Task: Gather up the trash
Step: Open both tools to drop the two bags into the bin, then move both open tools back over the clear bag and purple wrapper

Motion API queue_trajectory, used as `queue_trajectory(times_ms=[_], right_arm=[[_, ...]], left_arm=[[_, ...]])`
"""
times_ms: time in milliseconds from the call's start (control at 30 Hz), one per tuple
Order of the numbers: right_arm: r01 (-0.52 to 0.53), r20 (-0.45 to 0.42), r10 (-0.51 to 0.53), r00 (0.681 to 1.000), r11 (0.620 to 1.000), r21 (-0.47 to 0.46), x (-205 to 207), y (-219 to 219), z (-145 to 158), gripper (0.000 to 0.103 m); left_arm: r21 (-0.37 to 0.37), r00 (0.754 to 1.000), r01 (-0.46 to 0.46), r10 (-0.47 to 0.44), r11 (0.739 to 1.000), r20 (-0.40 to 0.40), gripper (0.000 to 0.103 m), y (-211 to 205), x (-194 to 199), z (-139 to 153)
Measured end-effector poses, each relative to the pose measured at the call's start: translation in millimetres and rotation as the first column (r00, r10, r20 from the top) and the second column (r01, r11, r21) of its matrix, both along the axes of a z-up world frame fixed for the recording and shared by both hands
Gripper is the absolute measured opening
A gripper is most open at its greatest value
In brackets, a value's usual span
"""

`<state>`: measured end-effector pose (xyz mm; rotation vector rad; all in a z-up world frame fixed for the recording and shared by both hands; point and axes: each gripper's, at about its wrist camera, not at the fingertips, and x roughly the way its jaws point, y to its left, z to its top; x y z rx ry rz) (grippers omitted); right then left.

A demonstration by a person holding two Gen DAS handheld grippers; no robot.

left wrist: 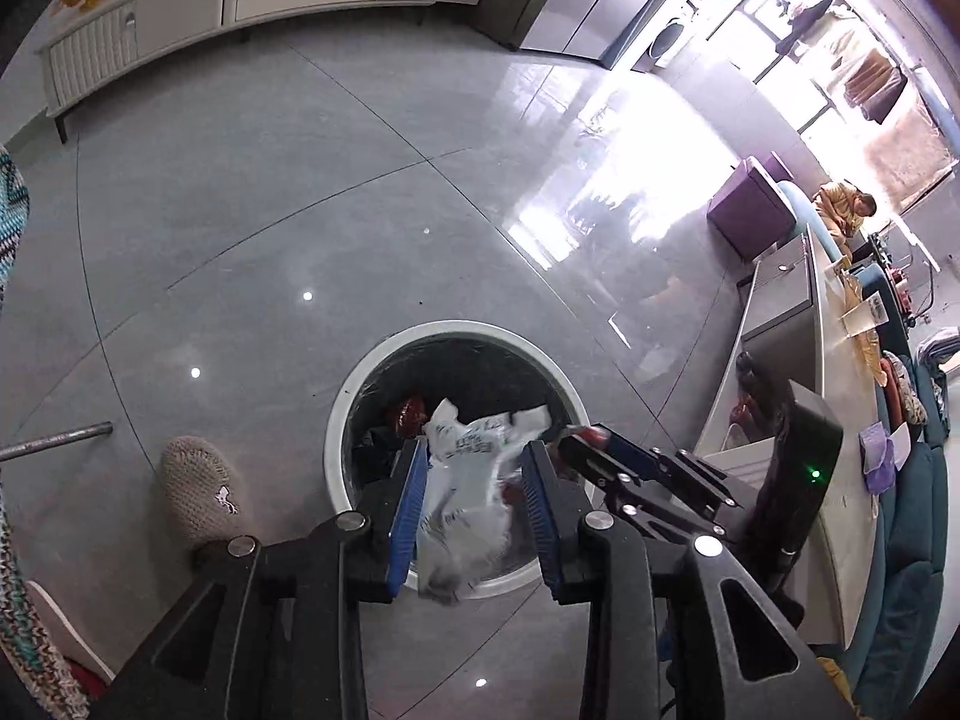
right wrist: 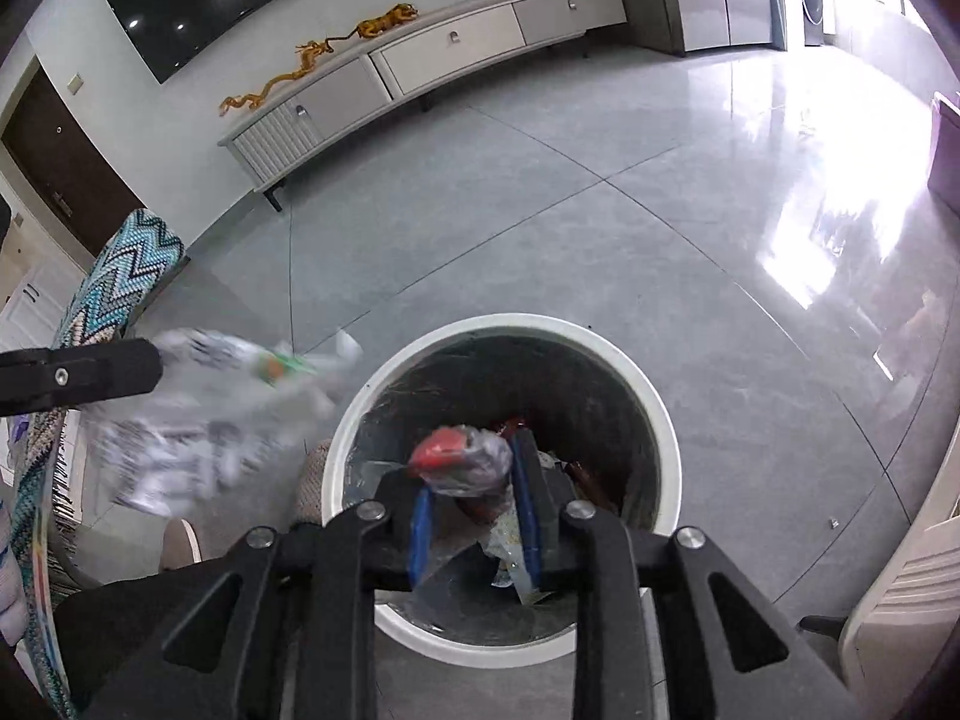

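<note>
Left wrist view: left gripper sits over the white-rimmed trash bin on the grey floor. A crumpled white printed plastic bag hangs between the blue pads. The jaws look fairly wide; the bag fills the gap, but whether it is pinched or just leaving the pads cannot be told. Bin already holds dark and red scraps. Right gripper enters from the right with a red-tipped piece at its tips. A knitted slipper is just beside the bin.

Right wrist view: right gripper is clamped on a clear plastic wrapper with a red bit inside, held directly above the bin opening. The white bag shows motion-blurred to the left of the rim, at the left gripper's tip, partly outside the bin's footprint from this angle.

Handling, as a judgement: both pieces are light, soft, crinkly film, slippery and prone to clinging to the pads or drifting sideways when let go. Best taken at a bunched fold, not a single flat layer. Nothing fragile.
</note>
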<state>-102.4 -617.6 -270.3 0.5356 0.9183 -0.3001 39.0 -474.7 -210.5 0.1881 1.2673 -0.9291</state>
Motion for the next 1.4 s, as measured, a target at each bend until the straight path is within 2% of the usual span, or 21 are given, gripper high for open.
queue_trajectory(times_ms=[33, 100, 200, 300, 433, 633, 733, 933, 1067, 1133, 1167, 1233, 1267, 1400], right_arm=[[0.006, -0.003, -0.006, 1.000, 1.000, -0.001, 1.2, -0.5, -2.8, 0.039], [0.017, -0.006, -0.017, 1.000, 1.000, 0.002, 0.6, -3.7, -7.7, 0.043], [0.028, -0.003, -0.028, 1.000, 1.000, 0.005, -3.3, -3.5, -7.8, 0.043], [0.043, 0.007, -0.043, 0.999, 0.999, 0.001, -11.0, -3.1, -0.5, 0.043], [0.072, 0.030, -0.071, 0.997, 0.997, -0.012, -24.1, -2.6, 16.8, 0.043], [0.096, 0.094, -0.089, 0.992, 0.993, -0.070, -38.9, 14.8, 62.8, 0.043], [0.086, 0.147, -0.072, 0.986, 0.992, -0.091, -40.1, 33.4, 90.6, 0.043], [0.008, 0.250, 0.033, 0.968, 0.987, -0.160, -32.9, 90.5, 154.0, 0.043], [-0.041, 0.301, 0.105, 0.948, 0.976, -0.213, -29.8, 132.1, 193.8, 0.043], [-0.060, 0.318, 0.137, 0.938, 0.969, -0.241, -29.2, 153.0, 211.2, 0.043], [-0.068, 0.327, 0.152, 0.933, 0.965, -0.253, -29.1, 163.2, 219.0, 0.044], [-0.079, 0.338, 0.175, 0.925, 0.957, -0.281, -28.9, 182.2, 233.3, 0.050], [-0.088, 0.341, 0.191, 0.921, 0.951, -0.296, -28.5, 193.5, 240.7, 0.051], [-0.125, 0.342, 0.249, 0.906, 0.930, -0.345, -24.1, 233.4, 262.2, 0.054]], left_arm=[[0.001, 1.000, -0.003, 0.003, 1.000, -0.001, 0.034, 0.0, 0.9, -1.2], [-0.002, 1.000, -0.004, 0.004, 1.000, 0.001, 0.035, -2.7, 0.2, -1.5], [-0.001, 1.000, -0.010, 0.010, 1.000, 0.028, 0.035, -2.4, -1.9, 2.2], [0.003, 0.996, -0.021, 0.021, 1.000, 0.092, 0.035, 2.5, -5.9, 13.6], [-0.034, 0.982, -0.053, 0.058, 0.998, 0.178, 0.035, 21.0, -12.4, 39.9], [-0.091, 0.935, -0.086, 0.112, 0.992, 0.336, 0.035, 61.7, -26.5, 91.4], [-0.106, 0.915, -0.093, 0.127, 0.990, 0.383, 0.035, 90.7, -35.6, 116.5], [-0.135, 0.868, -0.180, 0.222, 0.974, 0.445, 0.035, 165.6, -42.9, 152.5], [-0.183, 0.818, -0.271, 0.326, 0.945, 0.474, 0.038, 228.5, -45.9, 173.4], [-0.200, 0.780, -0.324, 0.381, 0.925, 0.497, 0.047, 262.0, -47.5, 181.2], [-0.211, 0.754, -0.352, 0.410, 0.912, 0.514, 0.049, 279.2, -49.3, 185.8], [-0.226, 0.696, -0.408, 0.462, 0.885, 0.551, 0.062, 313.2, -52.6, 195.0], [-0.232, 0.669, -0.433, 0.483, 0.871, 0.565, 0.066, 327.4, -53.8, 198.0], [-0.279, 0.560, -0.515, 0.564, 0.811, 0.606, 0.067, 386.9, -63.5, 209.2]])
